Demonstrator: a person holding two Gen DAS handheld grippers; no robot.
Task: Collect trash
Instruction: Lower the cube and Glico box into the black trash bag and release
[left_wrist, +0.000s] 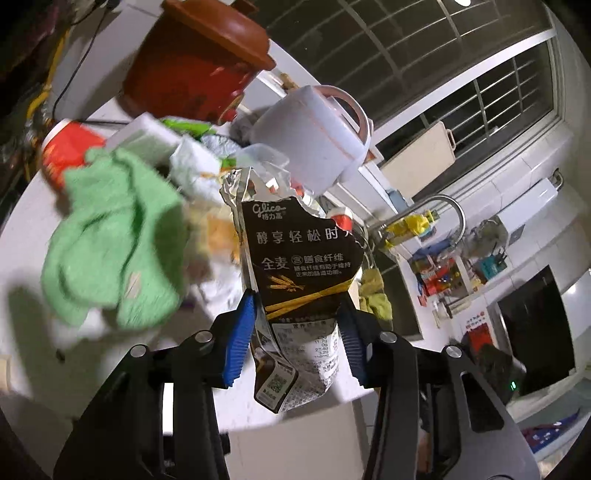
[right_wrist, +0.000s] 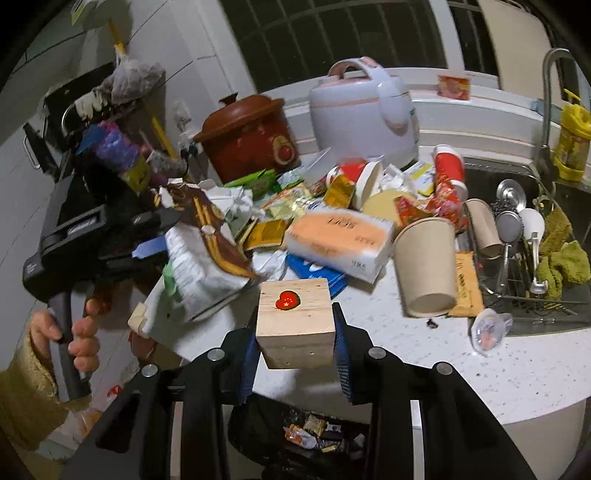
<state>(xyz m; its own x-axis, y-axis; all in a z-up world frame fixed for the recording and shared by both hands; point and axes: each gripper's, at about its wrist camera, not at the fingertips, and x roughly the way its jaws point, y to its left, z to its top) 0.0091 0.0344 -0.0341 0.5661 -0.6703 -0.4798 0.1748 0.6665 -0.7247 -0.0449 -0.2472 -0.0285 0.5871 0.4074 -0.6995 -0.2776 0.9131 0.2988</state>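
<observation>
L gripper clamped a torn brown Glico snack bag, crumpled w/ foil inside showing, lifted above the countertop. R gripper gripped a wooden block.

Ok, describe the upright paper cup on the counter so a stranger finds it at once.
Start at the sink on the right. On the speckled counter just left of it stands the paper cup, mouth down. It is plain beige and unprinted, unlike the red cup behind it.
</observation>
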